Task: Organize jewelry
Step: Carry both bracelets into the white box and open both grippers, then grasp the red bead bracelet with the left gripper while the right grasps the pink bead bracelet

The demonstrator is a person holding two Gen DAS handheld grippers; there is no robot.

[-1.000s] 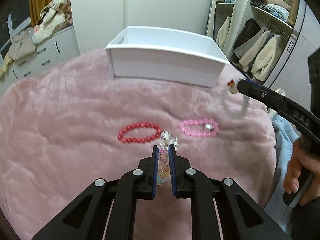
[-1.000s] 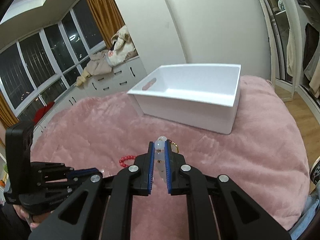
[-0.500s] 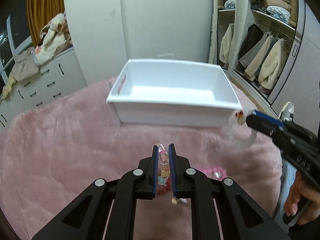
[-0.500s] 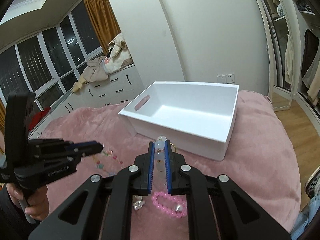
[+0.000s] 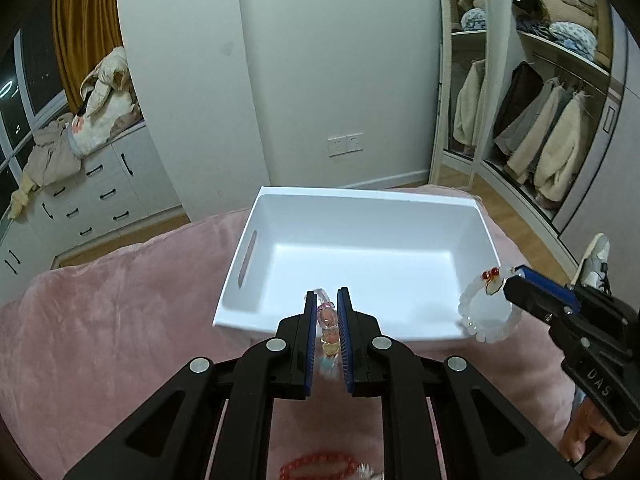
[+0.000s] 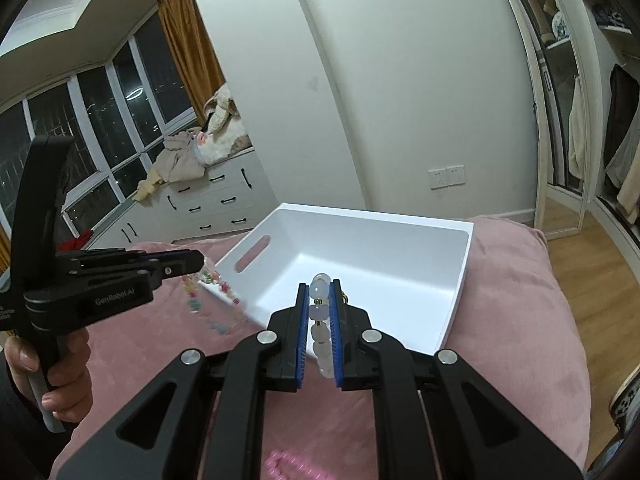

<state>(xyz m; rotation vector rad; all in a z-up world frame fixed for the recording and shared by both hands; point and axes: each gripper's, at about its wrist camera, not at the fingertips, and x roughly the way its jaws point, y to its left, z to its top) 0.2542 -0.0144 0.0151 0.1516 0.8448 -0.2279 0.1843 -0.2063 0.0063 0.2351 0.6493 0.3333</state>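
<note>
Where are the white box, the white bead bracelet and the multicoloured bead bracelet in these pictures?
white box (image 5: pixel 256 313): left wrist view, near left rim corner.
white bead bracelet (image 5: pixel 467 303): left wrist view, left arc of the loop.
multicoloured bead bracelet (image 6: pixel 195 303): right wrist view, hanging beads below the left gripper's tips.

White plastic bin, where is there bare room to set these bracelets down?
The white plastic bin has nothing on its floor, wall to wall. The pink fleece blanket left of it is bare; nearer, the red bead bracelet crowds it.
</note>
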